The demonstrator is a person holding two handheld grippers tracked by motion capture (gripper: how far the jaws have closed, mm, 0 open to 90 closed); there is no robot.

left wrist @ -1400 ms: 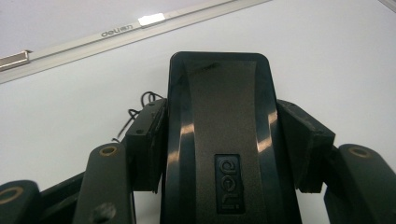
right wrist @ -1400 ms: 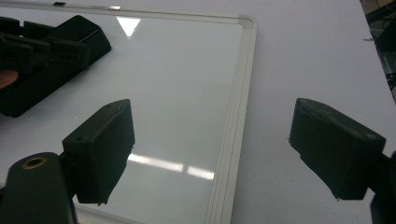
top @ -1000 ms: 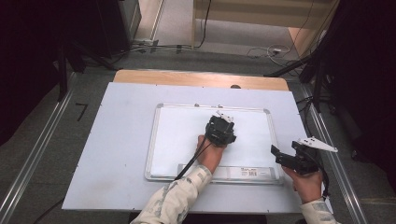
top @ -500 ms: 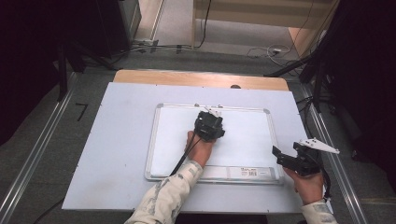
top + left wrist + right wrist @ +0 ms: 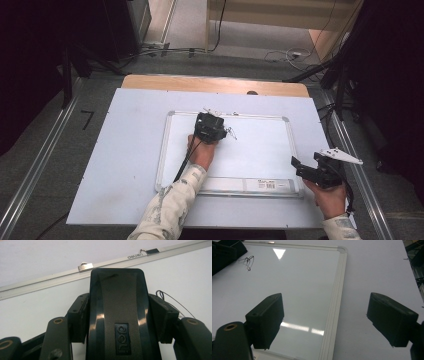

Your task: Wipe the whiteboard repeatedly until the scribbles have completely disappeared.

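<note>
A person's left gripper [image 5: 212, 121] has its fingers clamped on a black whiteboard eraser [image 5: 117, 315], pressed flat near the top edge of the whiteboard [image 5: 260, 150] on the counter [image 5: 125, 150]. A scribble [image 5: 247, 262] lies just beside the eraser. The right gripper [image 5: 306, 170] hovers with fingers wide, empty, at the board's right edge. With nothing steadying the board, a hard wipe could probably slide it.

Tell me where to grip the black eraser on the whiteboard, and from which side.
Grip the eraser across its two long flanks, coming from above its back, as the left claw does: the flanks are parallel, and the felt face must stay flat on the whiteboard.
</note>
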